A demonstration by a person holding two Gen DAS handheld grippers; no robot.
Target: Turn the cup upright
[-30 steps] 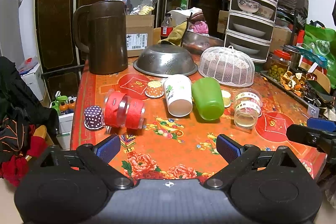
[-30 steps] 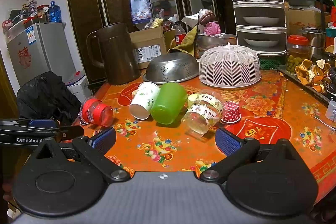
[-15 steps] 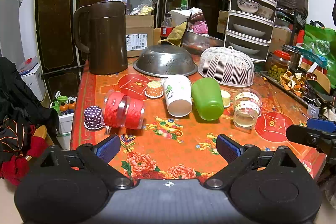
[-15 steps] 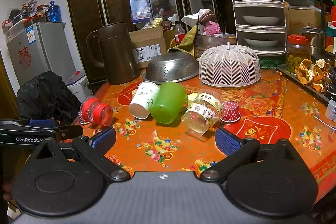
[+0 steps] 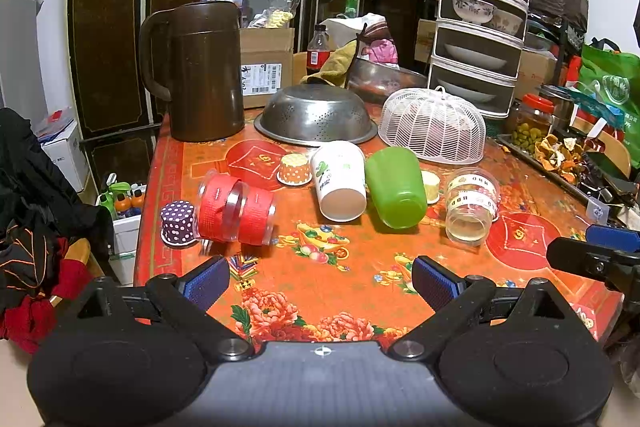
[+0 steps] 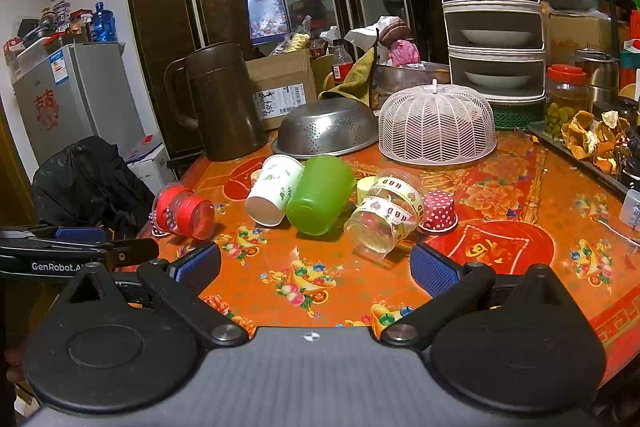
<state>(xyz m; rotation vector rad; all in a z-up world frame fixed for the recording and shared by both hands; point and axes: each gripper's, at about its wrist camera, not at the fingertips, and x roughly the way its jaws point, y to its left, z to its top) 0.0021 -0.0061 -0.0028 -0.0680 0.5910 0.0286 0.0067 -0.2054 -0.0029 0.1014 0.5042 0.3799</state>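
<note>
Cups lie on their sides mid-table (image 5: 280, 291), white cup (image 5: 340, 179) touching green cup (image 5: 394, 187), so either wide-open, empty hand-held gripper, left (image 5: 320, 277) or right (image 6: 314, 263), could knock a neighbour rolling.

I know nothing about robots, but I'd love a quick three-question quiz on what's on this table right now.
1. True or false: the green cup stands upright.
2. Which lies directly beside the green cup: (a) white paper cup, (b) brown jug, (c) white mesh cover?
3. Fill in: both the left gripper and right gripper are ____, holding nothing.

Key: 1 false, it lies on its side; 2 a; 3 open.
</note>
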